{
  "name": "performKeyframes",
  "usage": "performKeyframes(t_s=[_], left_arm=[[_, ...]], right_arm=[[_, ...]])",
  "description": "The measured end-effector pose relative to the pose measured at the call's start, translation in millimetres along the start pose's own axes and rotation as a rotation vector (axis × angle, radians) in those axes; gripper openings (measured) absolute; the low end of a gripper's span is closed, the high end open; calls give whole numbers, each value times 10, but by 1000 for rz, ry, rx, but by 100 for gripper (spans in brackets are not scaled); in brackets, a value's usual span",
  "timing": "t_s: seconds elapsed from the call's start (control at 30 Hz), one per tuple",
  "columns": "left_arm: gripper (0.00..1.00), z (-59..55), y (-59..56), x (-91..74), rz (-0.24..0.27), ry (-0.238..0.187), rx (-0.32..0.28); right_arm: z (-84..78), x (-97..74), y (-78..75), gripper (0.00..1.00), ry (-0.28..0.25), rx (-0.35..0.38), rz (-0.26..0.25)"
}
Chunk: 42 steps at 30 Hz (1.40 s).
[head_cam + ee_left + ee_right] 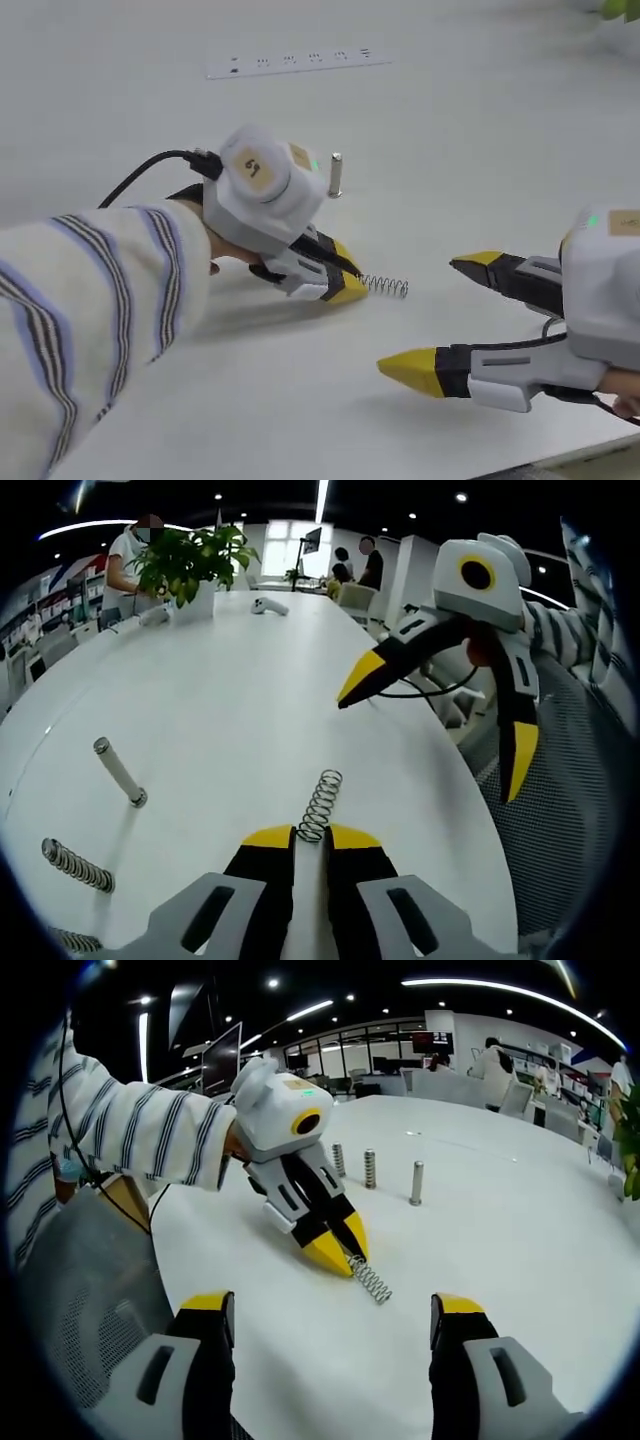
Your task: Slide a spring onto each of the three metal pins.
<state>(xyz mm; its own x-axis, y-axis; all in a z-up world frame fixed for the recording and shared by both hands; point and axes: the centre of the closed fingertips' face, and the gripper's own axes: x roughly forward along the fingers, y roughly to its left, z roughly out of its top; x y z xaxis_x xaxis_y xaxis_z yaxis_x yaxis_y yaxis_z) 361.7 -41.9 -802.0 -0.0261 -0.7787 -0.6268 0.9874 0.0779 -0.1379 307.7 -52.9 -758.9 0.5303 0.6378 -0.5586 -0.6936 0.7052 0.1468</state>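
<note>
Left hand-held gripper (pixel 310 836): jaws pinched shut on one end of the spring (pixel 321 804), which lies along the bench (pixel 300 400).
Right hand-held gripper (pixel 424 314): jaws wide apart, empty.
Bare pin (pixel 417 1182): upright, beyond the spring.

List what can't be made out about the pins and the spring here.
Head view: the left tongs hide both sprung pins.
Left gripper view: the lower edge cuts off one sprung pin.
Right gripper view: the sprung pins are too small to judge seating.
The spring: its held end is hidden between the left tongs' tips.
</note>
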Motion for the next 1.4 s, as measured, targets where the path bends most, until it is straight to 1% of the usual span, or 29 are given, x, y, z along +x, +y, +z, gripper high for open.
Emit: performKeyframes(t_s=[0.13,0.23,0.3,0.33,0.37,0.47,0.53,0.6,0.63,0.67,0.83,0.93,1.07,1.1,1.2,1.27,1.33,1.37,1.4], left_arm=[[3,-18,13,-25,19,-2,-12],[3,-30,1,-56,24,-6,-21],[3,-25,-3,-86,32,-17,-25],[3,-20,-1,-96,35,-23,-34],[3,-18,-13,-113,33,-31,-57],[3,-9,-18,-155,38,-50,-63],[1,20,-30,-179,35,-76,-83],[1,5,-20,-218,45,-76,-93],[1,-27,-22,-225,49,-65,-80],[1,-42,-25,-234,48,-63,-80],[1,-72,-16,-295,57,-72,-94],[1,-88,-25,-363,65,-70,-96],[1,-76,-30,-465,79,-84,-96],[1,-82,-20,-492,90,-82,-93],[1,-109,-16,-556,104,-81,-100],[1,-122,-20,-606,111,-89,-111],[1,-137,-24,-659,123,-97,-124],[1,-120,-57,-681,115,-117,-141],[1,-116,-81,-699,108,-125,-145]], right_arm=[[0,-5,-8,78,-2,2,1],[2,-9,-19,77,0,1,-1],[10,-11,-23,77,-3,0,-2],[15,-11,-22,77,-4,0,-2],[20,-11,-22,76,-5,-2,0],[27,-10,-20,76,0,-11,5],[27,-9,-20,75,5,-17,8],[31,-6,-25,74,9,-24,11],[34,-4,-25,74,10,-27,13],[34,-1,-23,74,12,-28,15],[61,9,-11,73,9,-37,23],[74,11,-13,73,7,-42,26],[86,8,-34,73,8,-52,32],[90,5,-42,72,10,-57,34],[103,-2,-66,72,13,-69,38],[121,-6,-75,72,12,-80,46],[134,-15,-62,72,18,-100,67],[142,-21,-61,72,22,-113,77],[149,-25,-60,71,24,-122,83]])
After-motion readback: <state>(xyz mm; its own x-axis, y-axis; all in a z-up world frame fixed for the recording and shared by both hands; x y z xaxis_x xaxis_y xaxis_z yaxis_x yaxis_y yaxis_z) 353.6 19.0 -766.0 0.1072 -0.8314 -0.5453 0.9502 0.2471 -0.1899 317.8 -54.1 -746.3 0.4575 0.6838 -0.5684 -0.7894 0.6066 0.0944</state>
